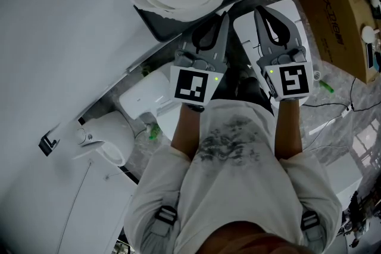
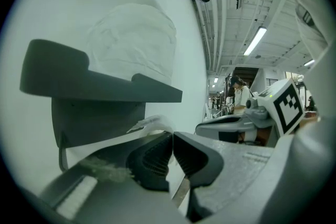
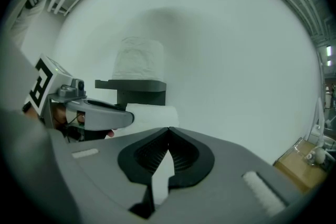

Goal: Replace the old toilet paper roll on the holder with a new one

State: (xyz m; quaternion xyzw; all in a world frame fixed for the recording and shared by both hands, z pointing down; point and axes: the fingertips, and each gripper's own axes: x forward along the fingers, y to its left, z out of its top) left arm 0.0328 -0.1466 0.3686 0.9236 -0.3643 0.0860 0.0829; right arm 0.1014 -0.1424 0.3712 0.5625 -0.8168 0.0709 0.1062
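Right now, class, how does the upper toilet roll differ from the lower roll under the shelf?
The upper roll stands on end on the grey shelf, core hole up; the lower roll lies sideways beneath it. The upper roll stands clear; the left claw is close to the lower roll. Both are white.

The only lettering in sight was a line of dark print on the side of the cardboard box [image 1: 336, 9] at the upper right of the head view, and it was too small and blurred to spell out. The left cube [image 1: 194, 85] and the right cube [image 1: 293, 80] each carried a square black-and-white marker pattern, made of blocks and holding no letters or numbers. Nothing else bore readable writing.
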